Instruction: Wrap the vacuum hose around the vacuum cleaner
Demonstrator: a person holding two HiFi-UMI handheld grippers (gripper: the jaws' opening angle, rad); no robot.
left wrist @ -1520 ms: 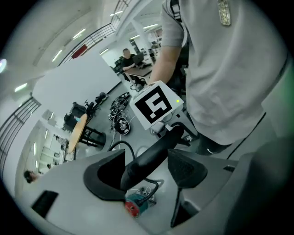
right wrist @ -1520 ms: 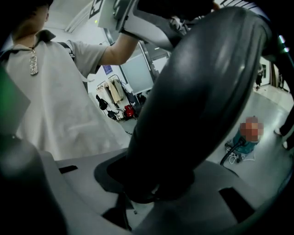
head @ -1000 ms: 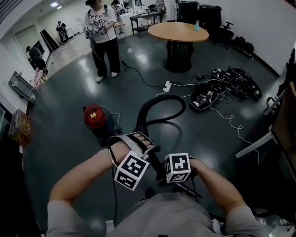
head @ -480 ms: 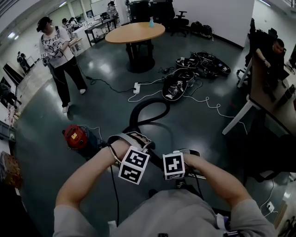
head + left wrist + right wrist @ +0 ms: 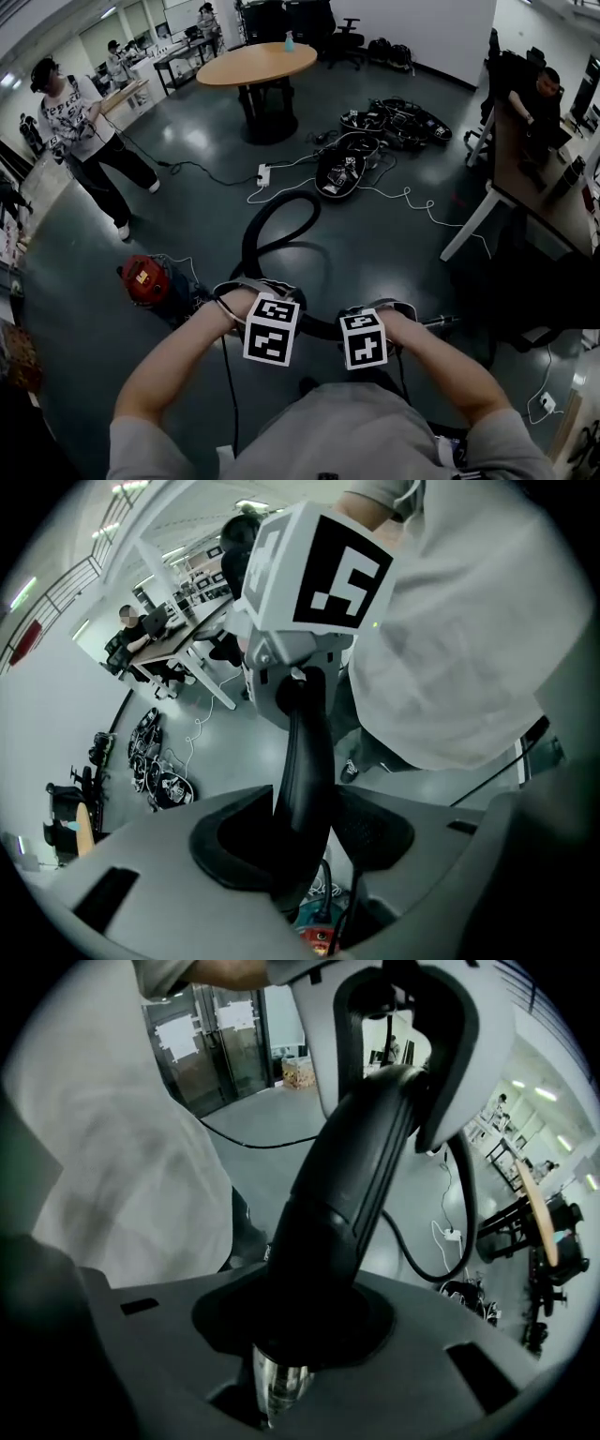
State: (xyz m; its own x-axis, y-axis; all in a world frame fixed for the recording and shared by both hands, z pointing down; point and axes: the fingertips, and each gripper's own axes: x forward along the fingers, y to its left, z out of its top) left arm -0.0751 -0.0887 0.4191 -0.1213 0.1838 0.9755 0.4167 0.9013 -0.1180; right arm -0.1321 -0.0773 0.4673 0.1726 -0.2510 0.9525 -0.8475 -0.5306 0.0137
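1. The vacuum cleaner [image 5: 145, 279], a red-topped canister, stands on the floor [image 5: 403, 253] just left of the person's left forearm. No hose is wound round it yet.
2. The vacuum hose [image 5: 247, 242] lies on the floor in one wide, open loop ahead of both hands. Where it joins the canister is hidden behind the left arm.
3. The left gripper [image 5: 309, 846] points steeply down. Its jaws have just been closing, and the black hose stands between them with the pads against it.
4. The right gripper [image 5: 300, 1326], just beside the left, is clamped on the hose handle [image 5: 361, 1176]. The chrome tube [image 5: 279, 1387] pokes out below its jaws.
5. The step in hand looks like taking hold of the hose's free end with both claws, before any winding.
6. The next move probably calls for lifting that end and carrying it left toward the canister. The loop should then be fed round the body without kinking the hose or dragging the canister.
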